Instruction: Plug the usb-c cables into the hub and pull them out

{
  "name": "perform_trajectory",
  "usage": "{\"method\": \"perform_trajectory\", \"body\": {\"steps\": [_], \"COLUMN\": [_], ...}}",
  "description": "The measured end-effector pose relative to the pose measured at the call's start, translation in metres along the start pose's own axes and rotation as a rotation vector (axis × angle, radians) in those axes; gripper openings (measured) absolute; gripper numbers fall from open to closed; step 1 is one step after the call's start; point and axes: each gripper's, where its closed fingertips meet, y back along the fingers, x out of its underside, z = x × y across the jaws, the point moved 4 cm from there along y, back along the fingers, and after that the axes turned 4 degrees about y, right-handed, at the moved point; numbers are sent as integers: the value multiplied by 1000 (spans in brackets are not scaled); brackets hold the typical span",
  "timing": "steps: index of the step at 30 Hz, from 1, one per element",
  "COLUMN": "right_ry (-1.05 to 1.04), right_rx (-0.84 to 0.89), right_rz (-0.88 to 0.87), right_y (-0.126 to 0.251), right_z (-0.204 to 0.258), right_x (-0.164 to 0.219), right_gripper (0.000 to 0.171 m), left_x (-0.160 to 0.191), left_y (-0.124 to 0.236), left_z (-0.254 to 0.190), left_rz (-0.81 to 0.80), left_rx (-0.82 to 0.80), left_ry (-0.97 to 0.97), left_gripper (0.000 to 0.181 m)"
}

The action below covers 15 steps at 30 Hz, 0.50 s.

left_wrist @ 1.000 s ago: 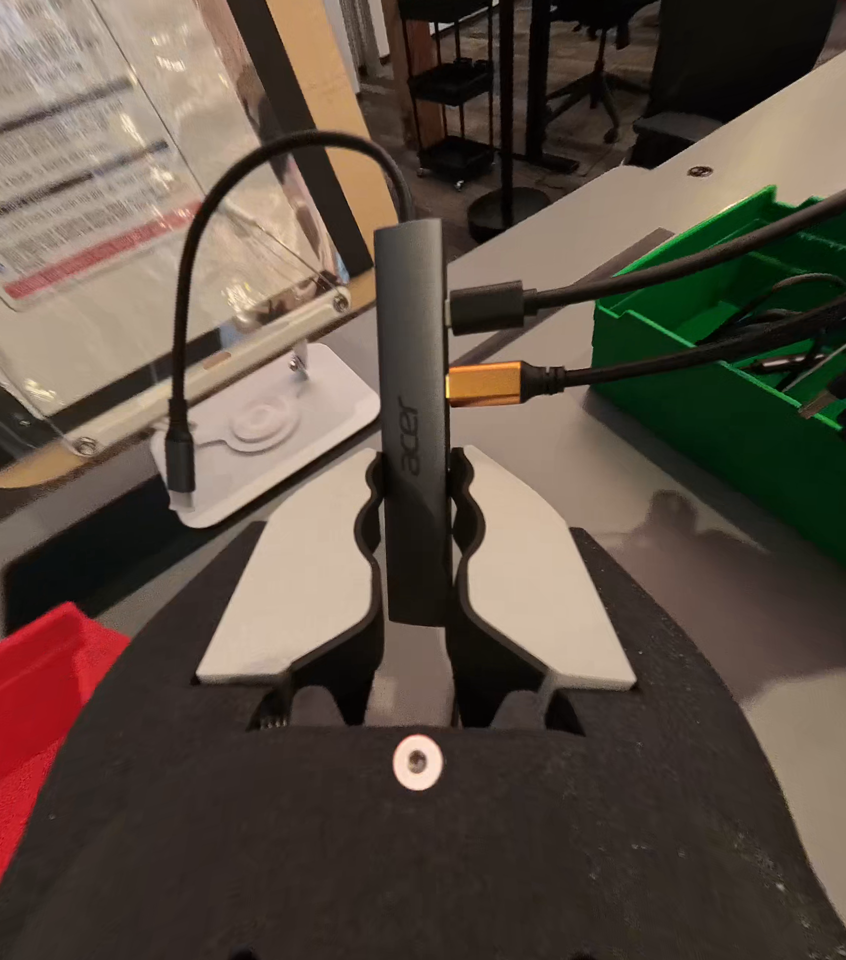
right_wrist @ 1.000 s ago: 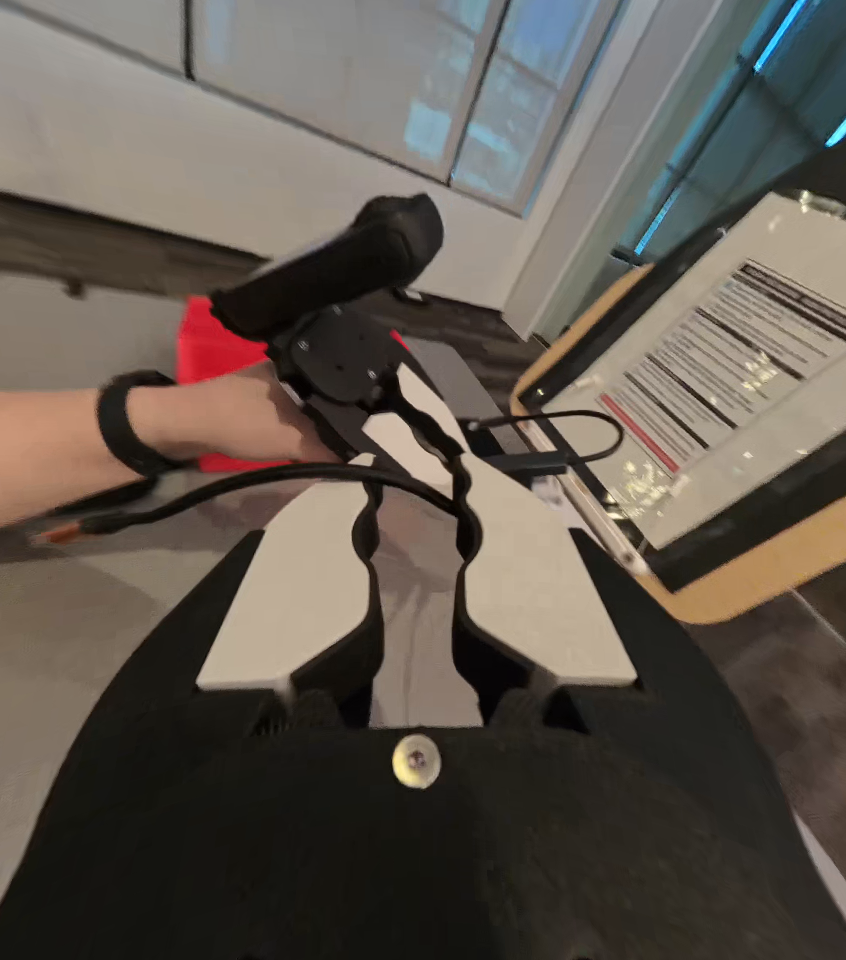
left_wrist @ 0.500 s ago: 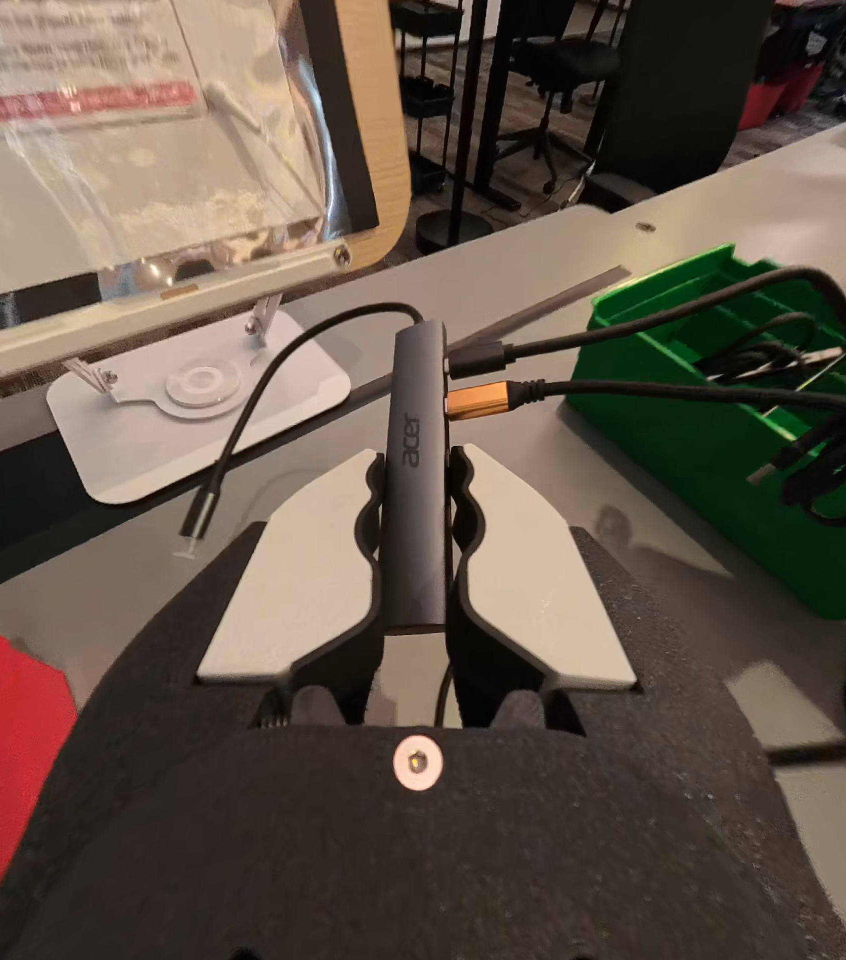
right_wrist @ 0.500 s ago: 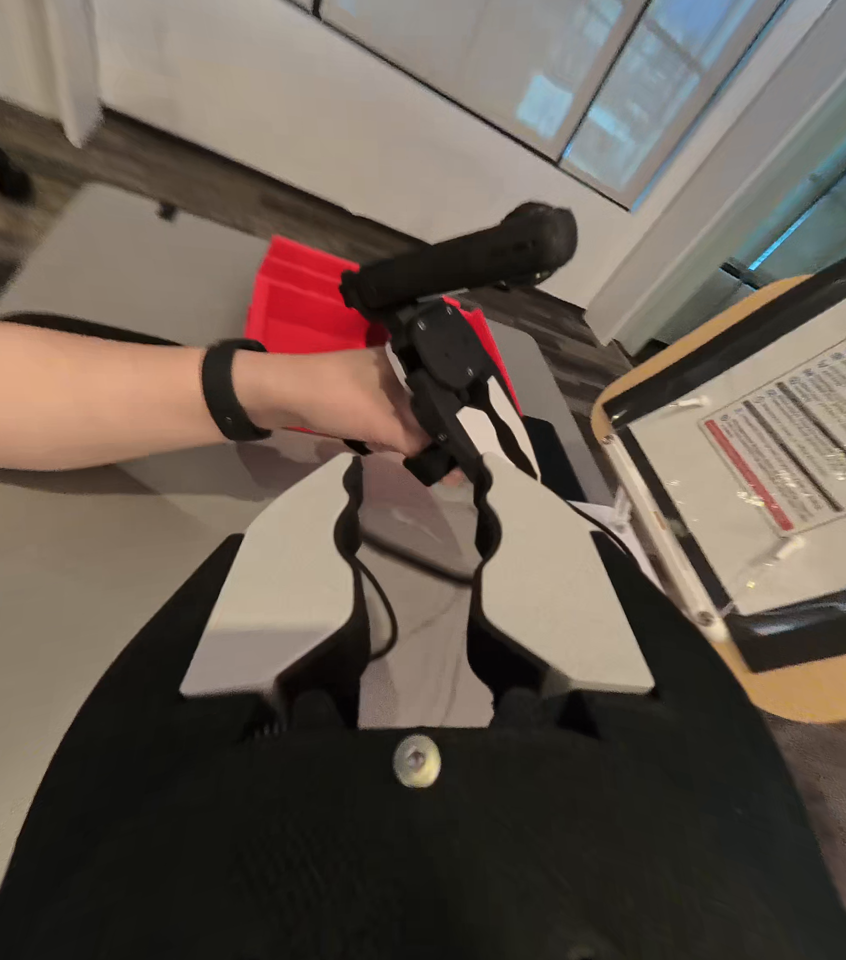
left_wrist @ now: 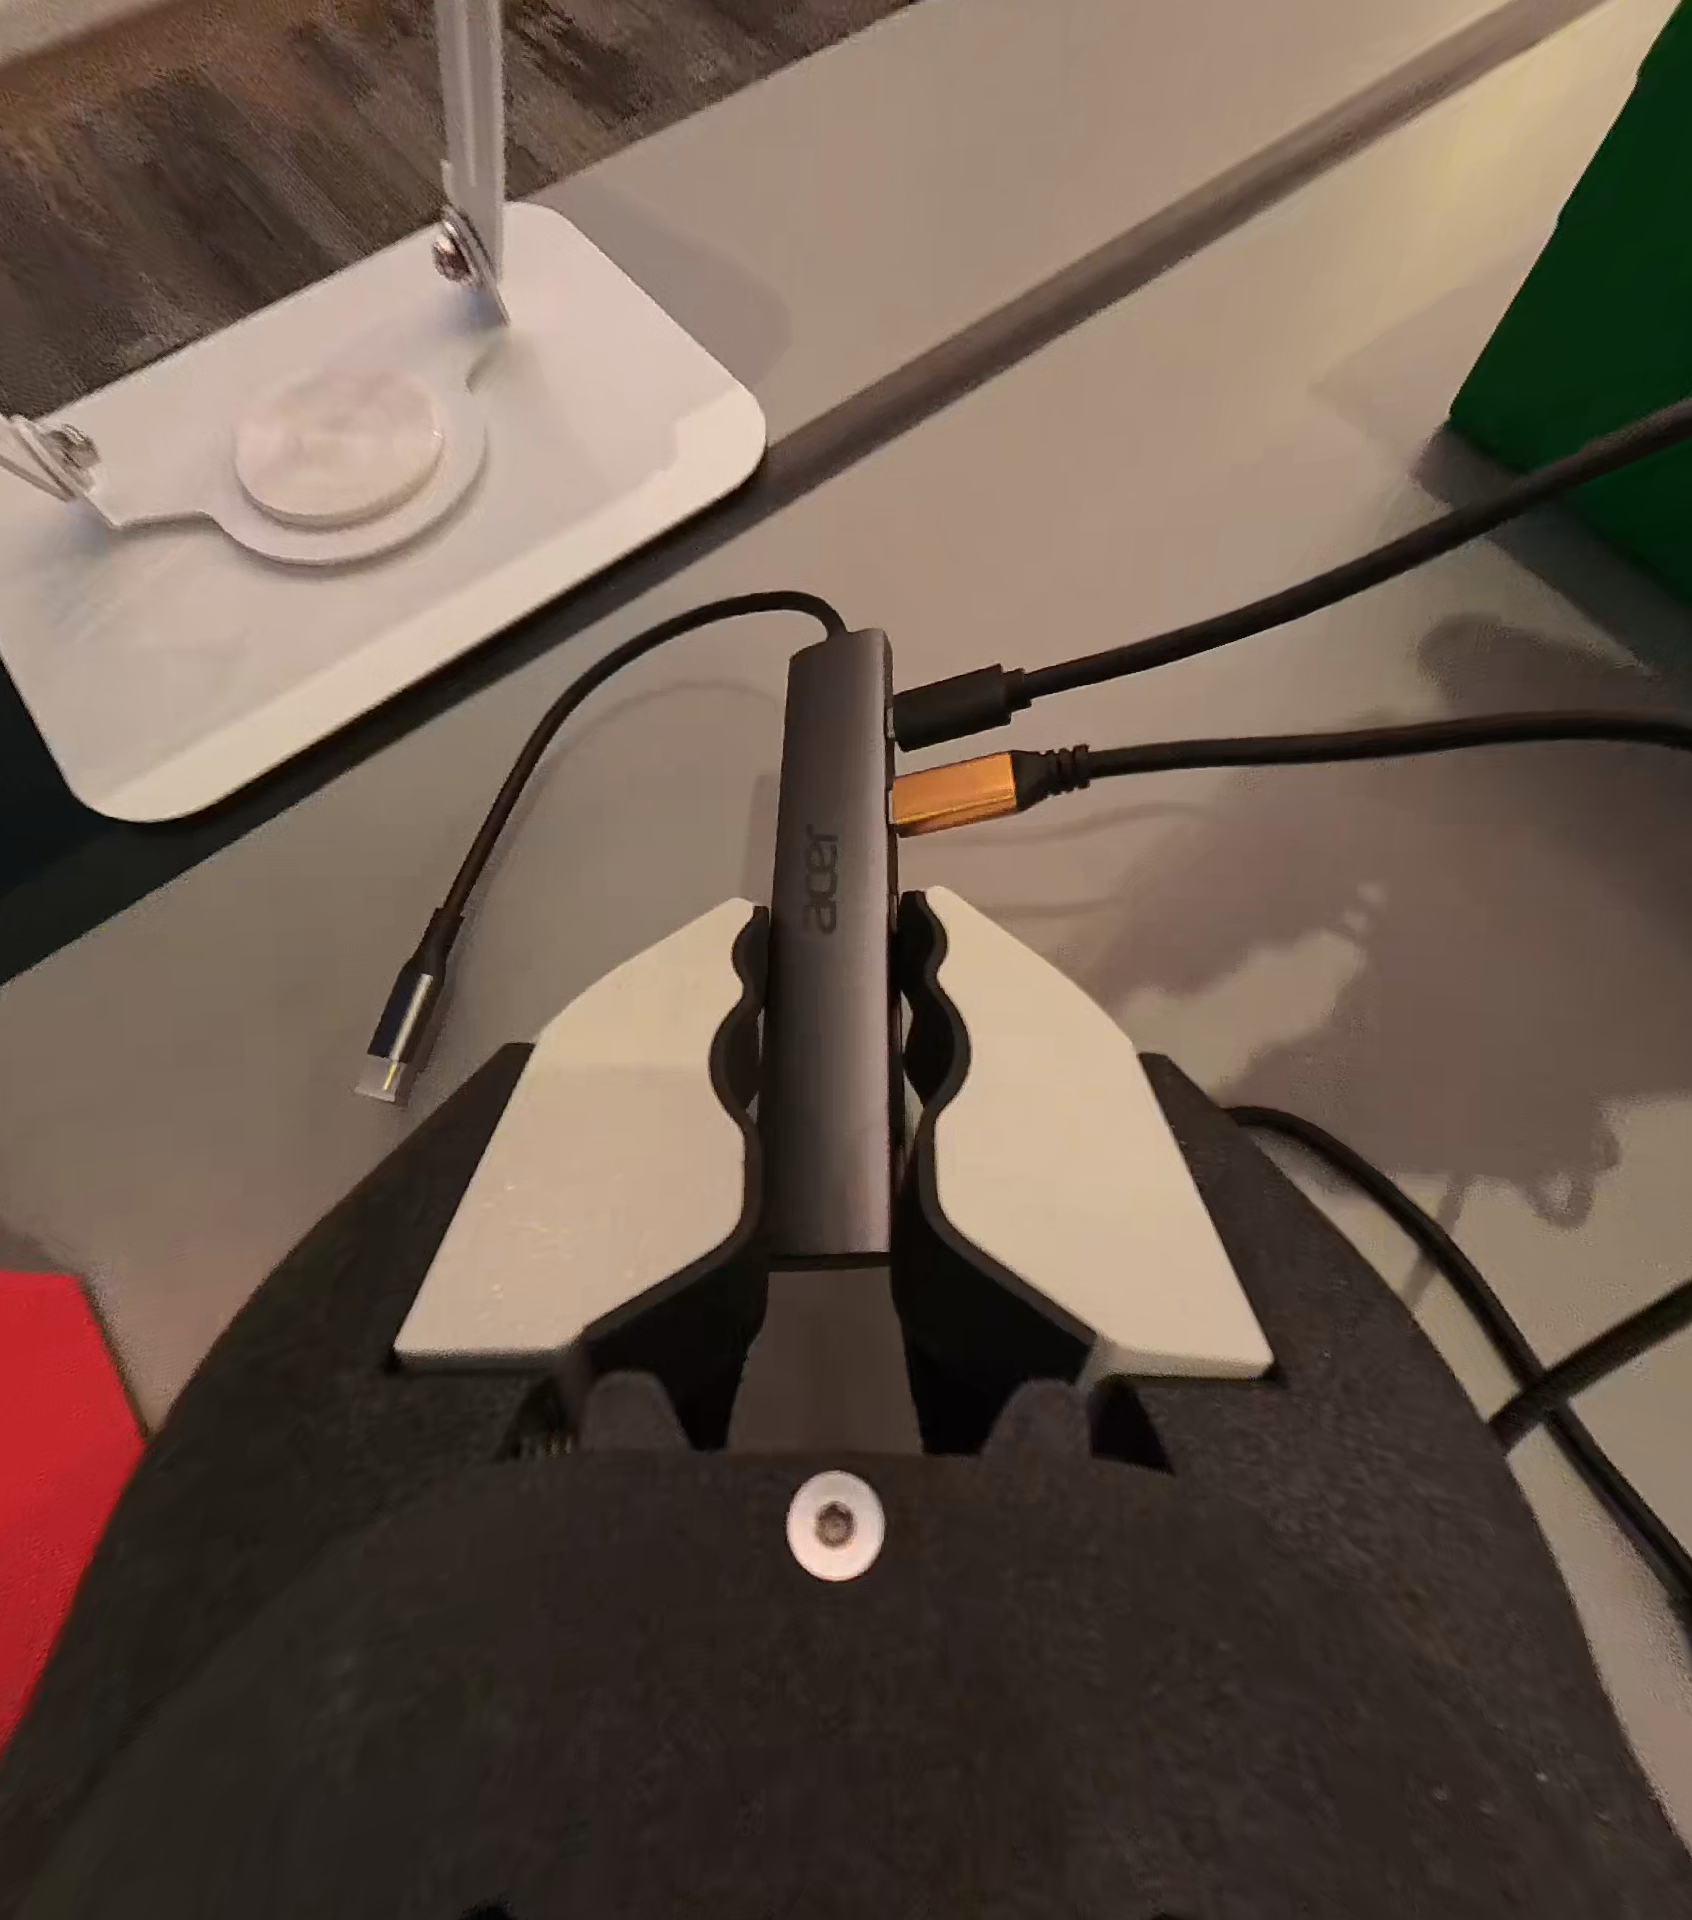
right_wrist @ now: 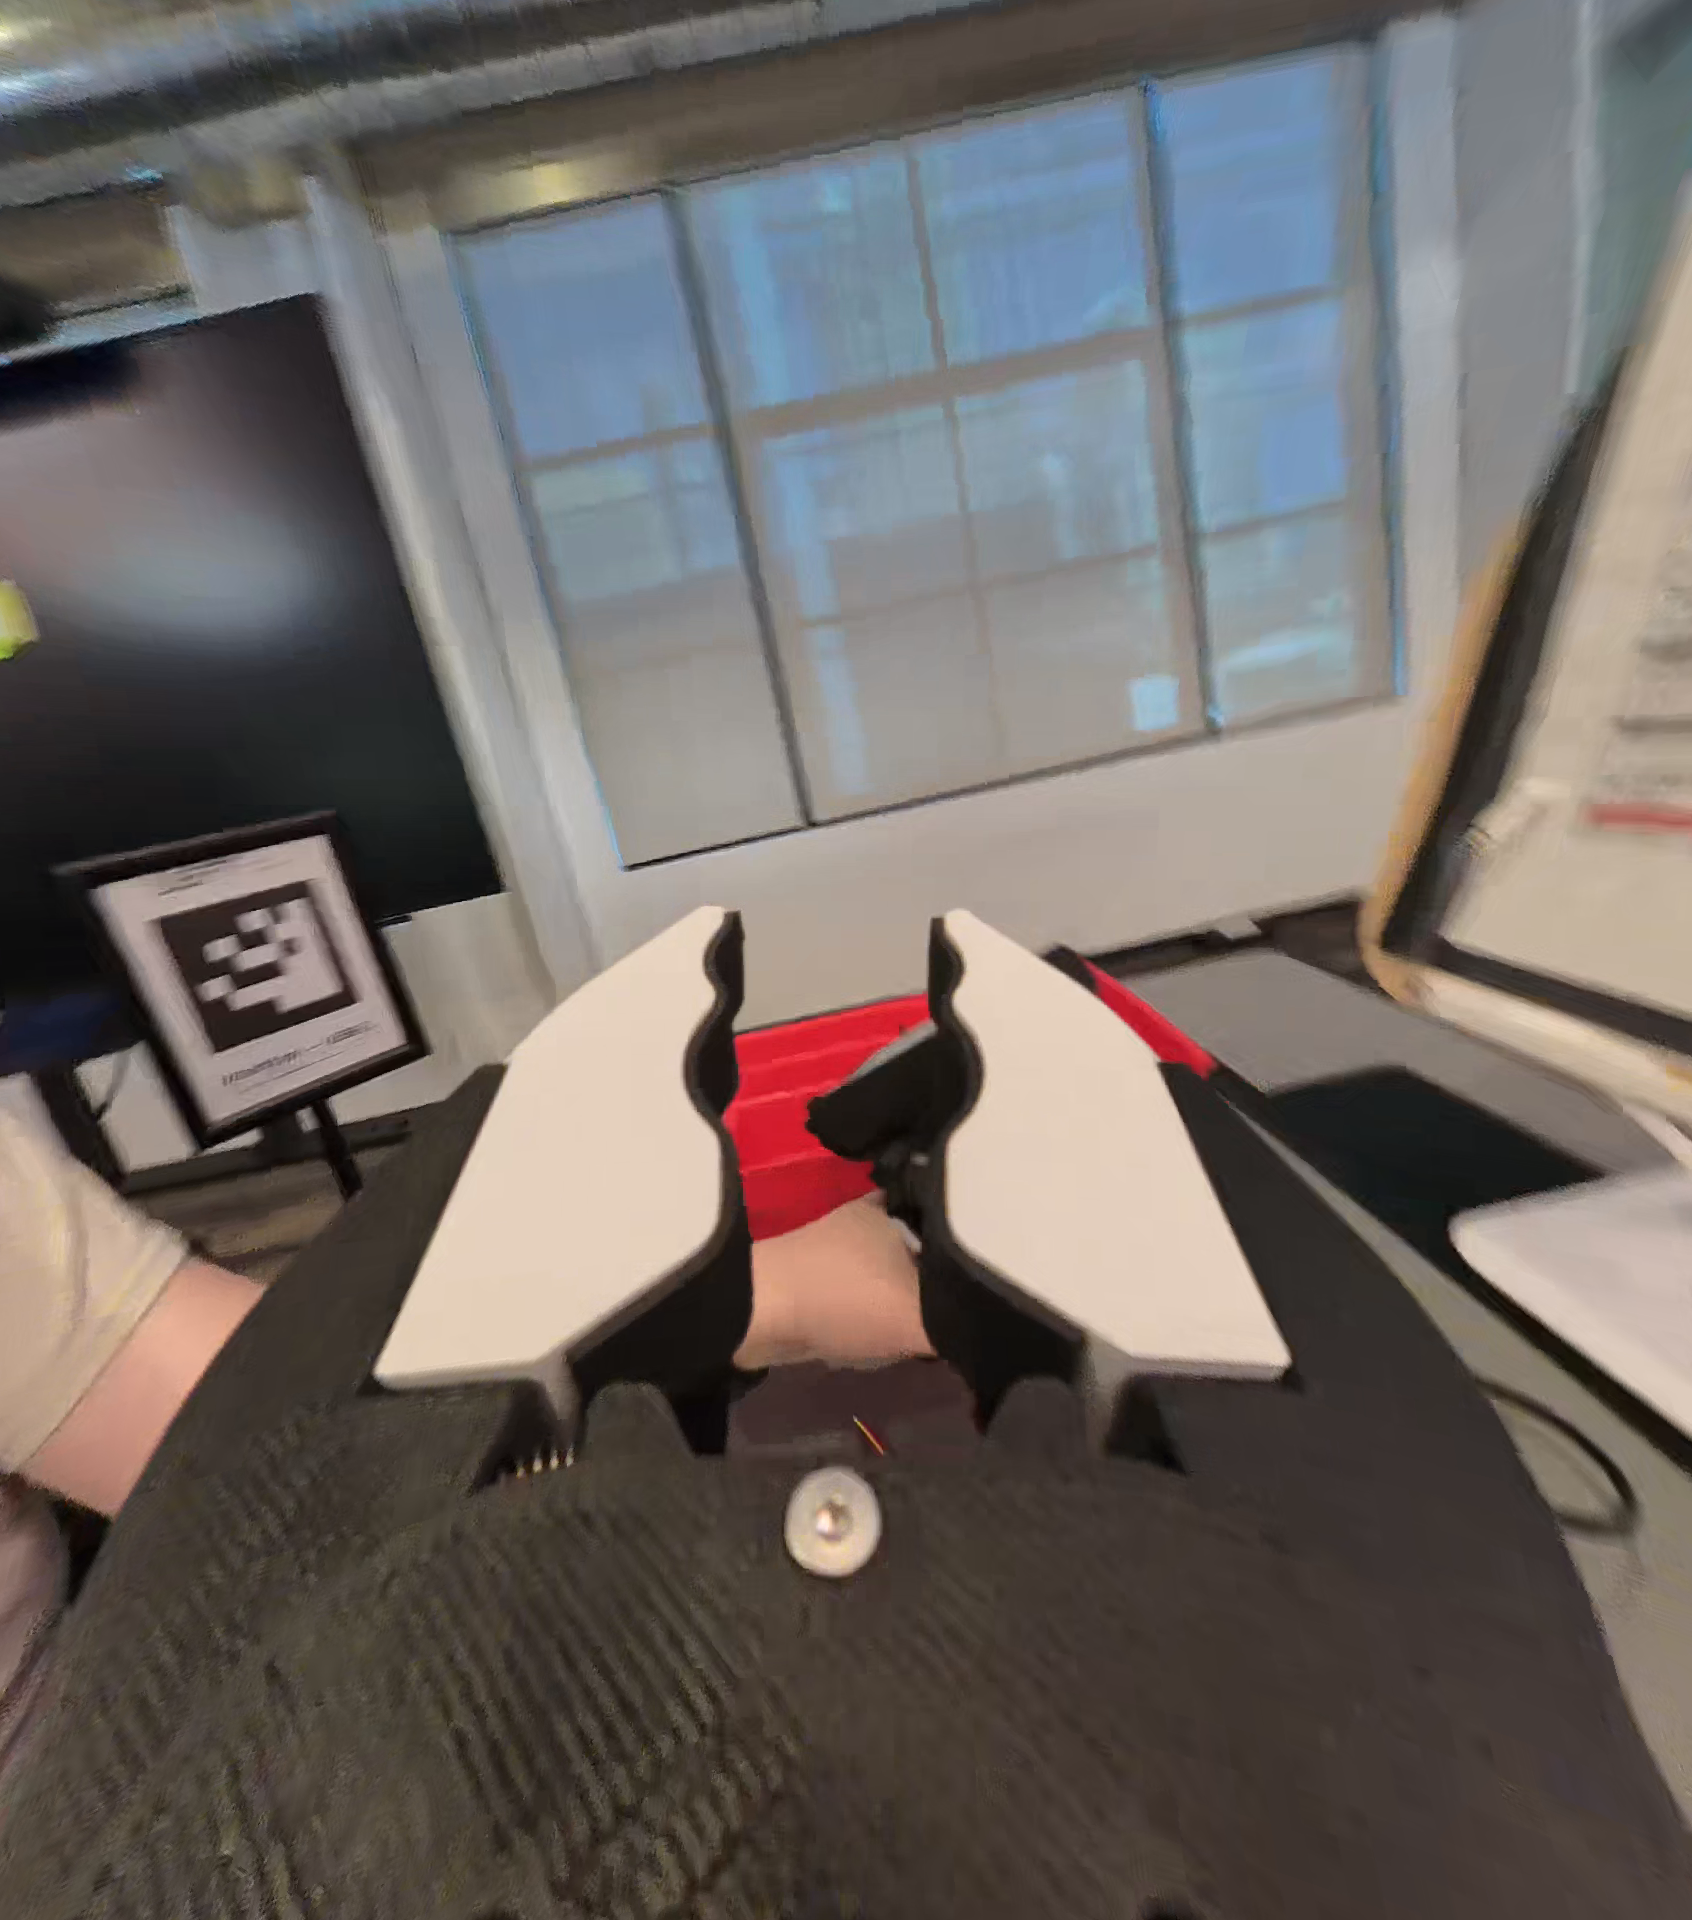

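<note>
The left gripper (left_wrist: 829, 914) pinches the dark hub (left_wrist: 831, 997) between its fingers, the hub pointing toward 12 o'clock over the grey table (left_wrist: 1081, 260). Two cables sit plugged into the hub's side at 3 o'clock: a black plug (left_wrist: 956, 702) and, just below it, an orange plug (left_wrist: 956, 792). The right gripper (right_wrist: 834, 920) has its fingers spread, holding nothing.
</note>
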Motion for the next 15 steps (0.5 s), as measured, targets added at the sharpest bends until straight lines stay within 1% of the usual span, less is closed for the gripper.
{"method": "perform_trajectory", "body": {"steps": [2, 4, 6, 7, 9, 12, 15], "right_ry": [-5, 19, -4, -15, -68, -131, -83], "right_rx": [148, 232, 272, 245, 164, 122, 221], "right_rz": [56, 151, 287, 323, 303, 234, 261], "right_y": [1, -1, -6, -11, -20, -24, -17], "right_z": [-20, -32, -38, -35, -24, -16, -24], "right_x": [10, 27, 48, 54, 54, 41, 42], "right_gripper": [33, 32, 33, 33, 33, 31, 30], "left_x": [6, 16, 24, 28, 35, 38, 34], "left_y": [-7, -15, -21, -23, -28, -28, -25], "left_z": [-2, -4, -4, -3, 0, 0, -1], "left_rz": [30, 92, 140, 168, 214, 226, 212], "left_rx": [12, 18, -1, -16, -42, -12, 33], "left_ry": [-18, -40, -65, -78, -94, -51, 22], "left_gripper": [23, 23, 23, 23, 23, 23, 24]}}
